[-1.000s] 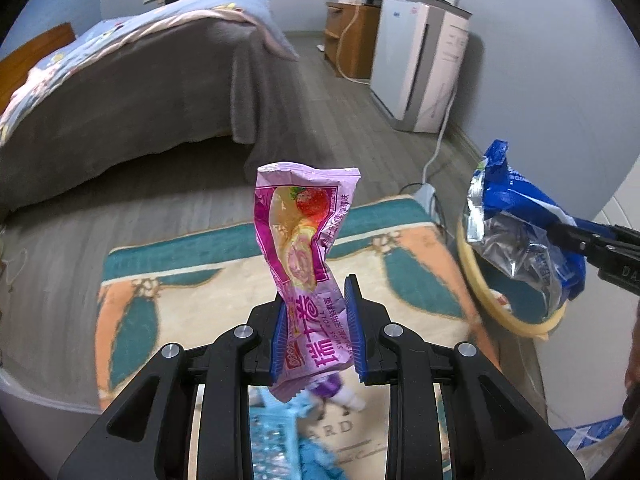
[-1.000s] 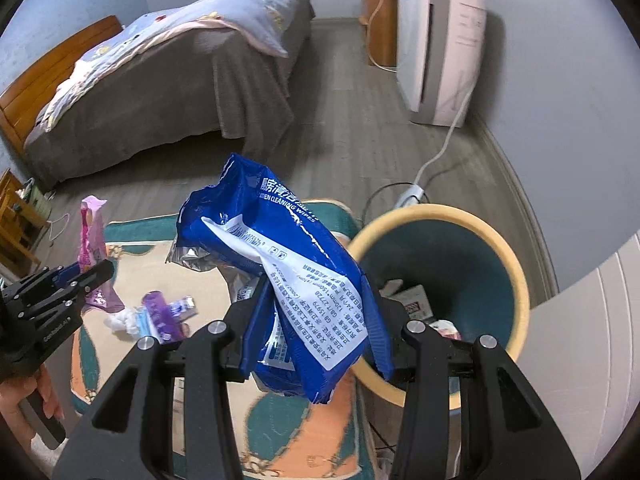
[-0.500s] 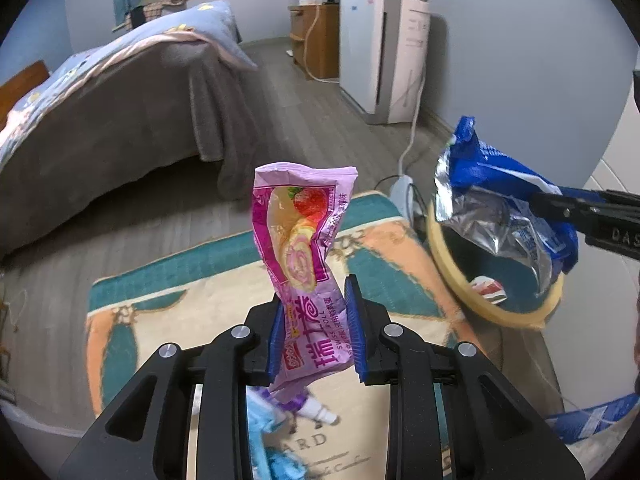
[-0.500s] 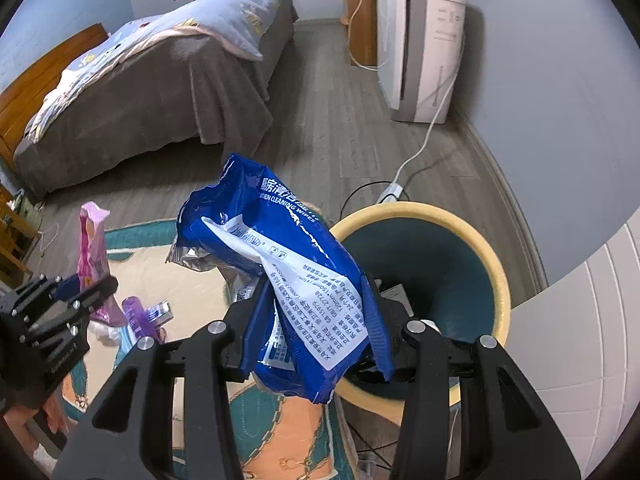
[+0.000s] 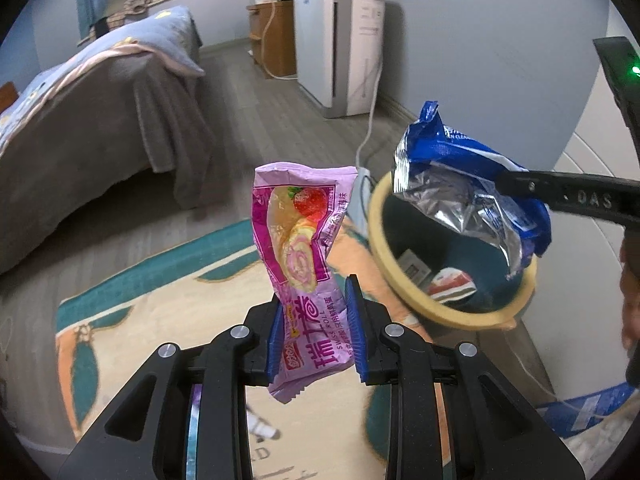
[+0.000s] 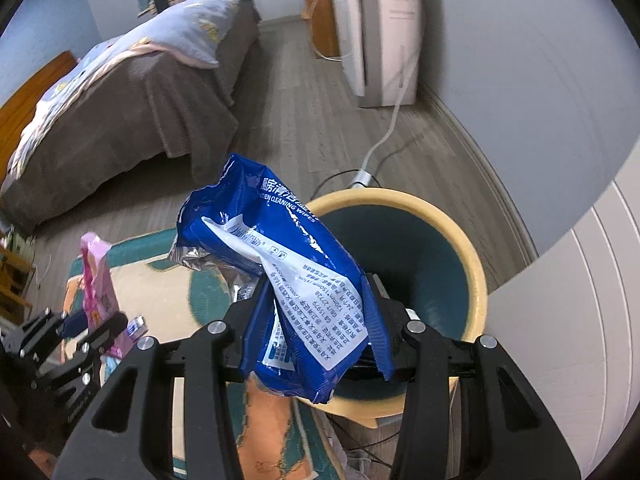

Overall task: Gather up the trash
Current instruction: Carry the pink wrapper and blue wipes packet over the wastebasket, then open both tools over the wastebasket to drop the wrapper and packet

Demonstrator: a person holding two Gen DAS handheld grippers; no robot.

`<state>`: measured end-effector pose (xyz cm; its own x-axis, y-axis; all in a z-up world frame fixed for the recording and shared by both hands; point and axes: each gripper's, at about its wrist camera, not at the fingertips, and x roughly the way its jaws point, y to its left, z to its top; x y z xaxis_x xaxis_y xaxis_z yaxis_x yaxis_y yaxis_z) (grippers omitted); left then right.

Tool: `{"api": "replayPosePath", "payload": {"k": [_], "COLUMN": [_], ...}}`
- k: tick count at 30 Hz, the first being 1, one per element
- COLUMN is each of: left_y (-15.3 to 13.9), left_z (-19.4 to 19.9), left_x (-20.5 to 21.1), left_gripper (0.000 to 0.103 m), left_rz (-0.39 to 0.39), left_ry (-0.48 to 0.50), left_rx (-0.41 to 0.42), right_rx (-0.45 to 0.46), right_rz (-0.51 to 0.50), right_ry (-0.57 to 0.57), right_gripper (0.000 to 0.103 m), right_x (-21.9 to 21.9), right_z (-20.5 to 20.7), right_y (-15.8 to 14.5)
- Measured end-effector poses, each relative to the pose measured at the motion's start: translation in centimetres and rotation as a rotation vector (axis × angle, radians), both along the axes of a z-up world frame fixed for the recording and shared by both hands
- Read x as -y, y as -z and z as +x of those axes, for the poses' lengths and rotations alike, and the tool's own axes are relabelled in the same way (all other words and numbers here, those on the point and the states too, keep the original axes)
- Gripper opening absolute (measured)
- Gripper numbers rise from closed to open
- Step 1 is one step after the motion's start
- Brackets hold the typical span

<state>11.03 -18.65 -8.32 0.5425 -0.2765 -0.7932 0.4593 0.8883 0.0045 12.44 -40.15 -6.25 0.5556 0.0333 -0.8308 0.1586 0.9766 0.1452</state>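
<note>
1. A bed (image 5: 92, 120) with a grey cover fills the far left of the room.
2. A white appliance (image 5: 340, 40) stands against the far wall on the right.
3. A patterned rug (image 5: 160, 300) lies on the wood floor, near the bed.
4. A yellow-rimmed bin (image 6: 476, 264) sits just beside the rug's right edge, with some trash already inside.
5. The right gripper (image 6: 320, 320) is clenched on a blue wipes packet (image 6: 288, 264), holding it over the bin's near rim.
6. The left gripper (image 5: 316, 328) grasps a pink snack wrapper (image 5: 304, 248) upright above the rug, left of the bin.
</note>
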Motion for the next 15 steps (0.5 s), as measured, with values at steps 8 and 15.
{"api": "replayPosePath", "payload": {"k": [8, 15], "left_y": [0.3, 1.2], "left_z": [0.0, 0.6], "left_x": [3.2, 8.6], "left_gripper": [0.029, 0.029], "left_rz": [-0.071, -0.034], "left_ry": [0.035, 0.093], "left_rx": [-0.068, -0.079], "right_rx": [-0.034, -0.051], "right_rz": [0.041, 0.023], "right_ry": [0.18, 0.254], "right_gripper": [0.044, 0.044], "right_x": [5.1, 6.6], "right_z": [-0.5, -0.9], "right_y": [1.5, 2.1]}}
